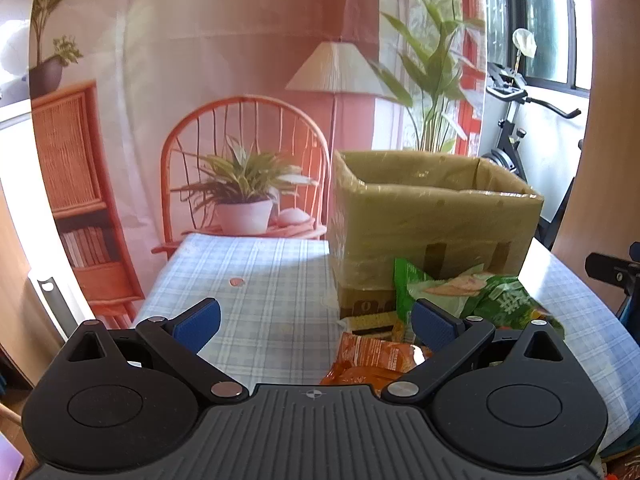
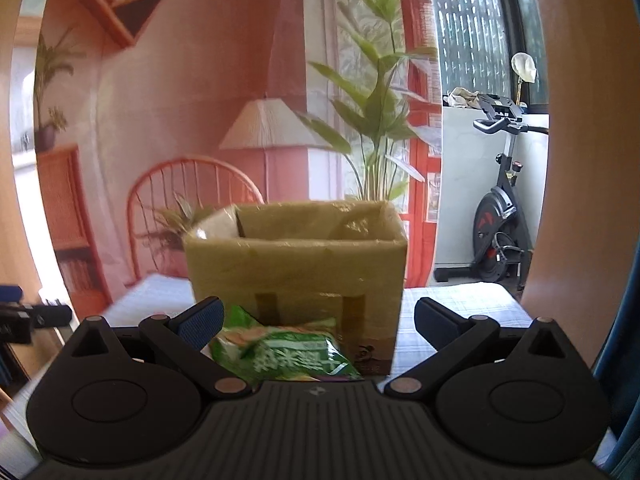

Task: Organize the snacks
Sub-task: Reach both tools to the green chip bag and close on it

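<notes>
on the checked tablecloth (image 1: 256, 280) a taped cardboard box (image 1: 432, 216) stands open-topped; just before it lie a green snack bag (image 1: 480, 296) and an orange packet (image 1: 372, 360); left gripper (image 1: 316, 320) and right gripper (image 2: 318, 320) both gape, holding nothing

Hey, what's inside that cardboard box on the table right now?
Only the cardboard box and its bare inner walls near the rim show. Its front wall hides the bottom, so any contents cannot be seen.
</notes>
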